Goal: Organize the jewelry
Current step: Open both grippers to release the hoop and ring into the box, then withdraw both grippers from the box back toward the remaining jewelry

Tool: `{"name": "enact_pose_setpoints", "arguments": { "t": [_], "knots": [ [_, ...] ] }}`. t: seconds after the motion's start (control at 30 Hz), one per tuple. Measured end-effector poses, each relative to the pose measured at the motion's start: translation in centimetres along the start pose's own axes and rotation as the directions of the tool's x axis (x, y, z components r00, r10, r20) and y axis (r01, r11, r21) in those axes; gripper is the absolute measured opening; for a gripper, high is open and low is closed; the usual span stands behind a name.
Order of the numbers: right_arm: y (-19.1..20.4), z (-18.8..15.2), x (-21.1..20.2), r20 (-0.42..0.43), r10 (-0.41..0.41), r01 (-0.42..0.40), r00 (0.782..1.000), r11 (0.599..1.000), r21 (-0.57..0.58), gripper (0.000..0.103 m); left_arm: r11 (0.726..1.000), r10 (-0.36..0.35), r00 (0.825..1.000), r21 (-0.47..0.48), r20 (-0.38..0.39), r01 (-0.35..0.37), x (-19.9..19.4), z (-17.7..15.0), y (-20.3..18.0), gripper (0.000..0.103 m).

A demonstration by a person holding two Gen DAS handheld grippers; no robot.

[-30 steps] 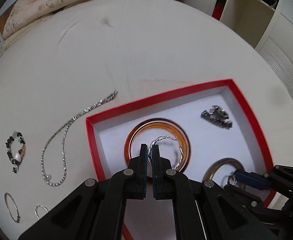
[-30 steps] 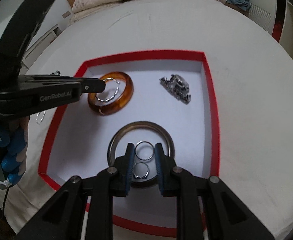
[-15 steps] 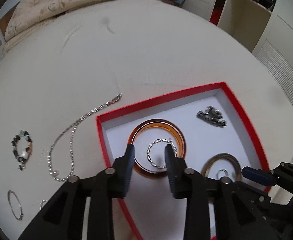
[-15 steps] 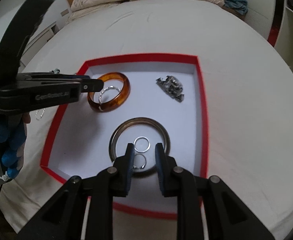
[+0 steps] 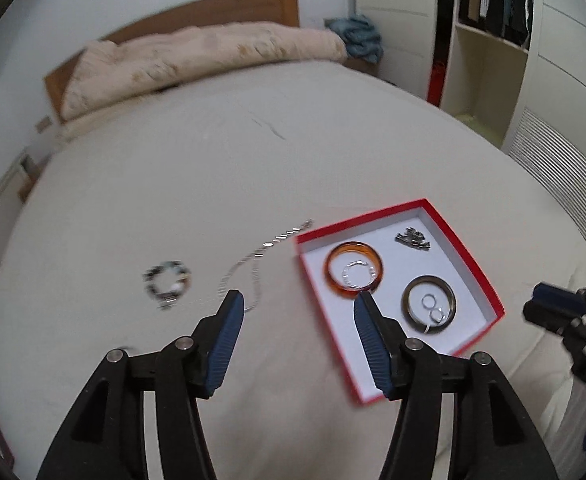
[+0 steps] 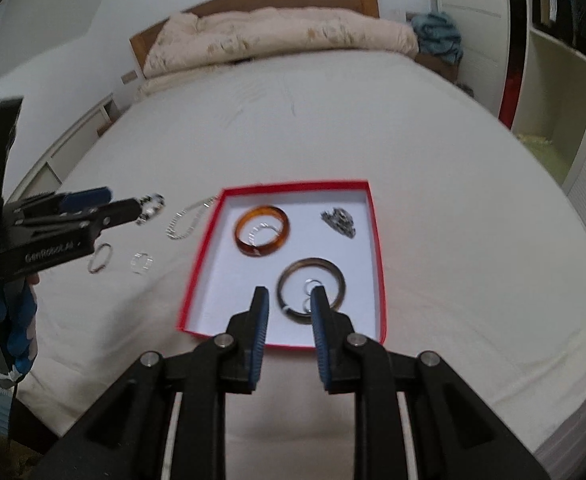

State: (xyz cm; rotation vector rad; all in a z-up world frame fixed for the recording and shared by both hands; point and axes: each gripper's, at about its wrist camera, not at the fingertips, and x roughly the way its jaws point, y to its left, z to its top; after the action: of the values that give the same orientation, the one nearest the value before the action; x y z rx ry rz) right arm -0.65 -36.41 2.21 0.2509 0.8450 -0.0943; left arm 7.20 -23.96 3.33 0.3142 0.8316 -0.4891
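Bed carries everything; red box sits on the sheet, well apart from the pillows. Inside it: amber bangle with a twisted silver hoop lying in its middle, dark metal bangle with two small rings inside, and a dark link piece in the far corner. Still loose on the bed left of the box: silver chain, beaded bracelet, thin hoop and a small twisted hoop. Left gripper is spread wide and empty, raised over the sheet between chain and box. Right gripper is parted, empty, above the box's near edge. Looks like between-picks: the left gripper is closest to the chain and bracelet, so probably one of those next. Chain is limp; a pinch near its middle will need care so it doesn't drag.
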Motion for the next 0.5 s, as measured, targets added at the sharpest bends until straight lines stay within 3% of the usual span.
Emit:
{"name": "enact_pose_setpoints", "arguments": {
  "t": [0.17,0.3,0.5],
  "knots": [
    [2.9,-0.4,-4.4,0.066,-0.009,0.011,0.998,1.0,-0.018,0.037,0.997,0.069,0.996,-0.028,0.058,-0.068,-5.7,-2.1,2.6,0.065],
    [5.1,-0.8,-7.4,0.111,-0.007,0.011,0.994,0.999,-0.033,0.038,0.989,0.139,0.984,-0.066,0.114,-0.133,-10.4,-4.5,4.9,0.069],
    [9.0,-1.6,-11.7,0.165,-0.008,0.019,0.986,0.998,-0.064,0.038,0.978,0.187,0.966,-0.123,0.178,-0.166,-15.9,-7.7,7.5,0.071]
  ]
}}
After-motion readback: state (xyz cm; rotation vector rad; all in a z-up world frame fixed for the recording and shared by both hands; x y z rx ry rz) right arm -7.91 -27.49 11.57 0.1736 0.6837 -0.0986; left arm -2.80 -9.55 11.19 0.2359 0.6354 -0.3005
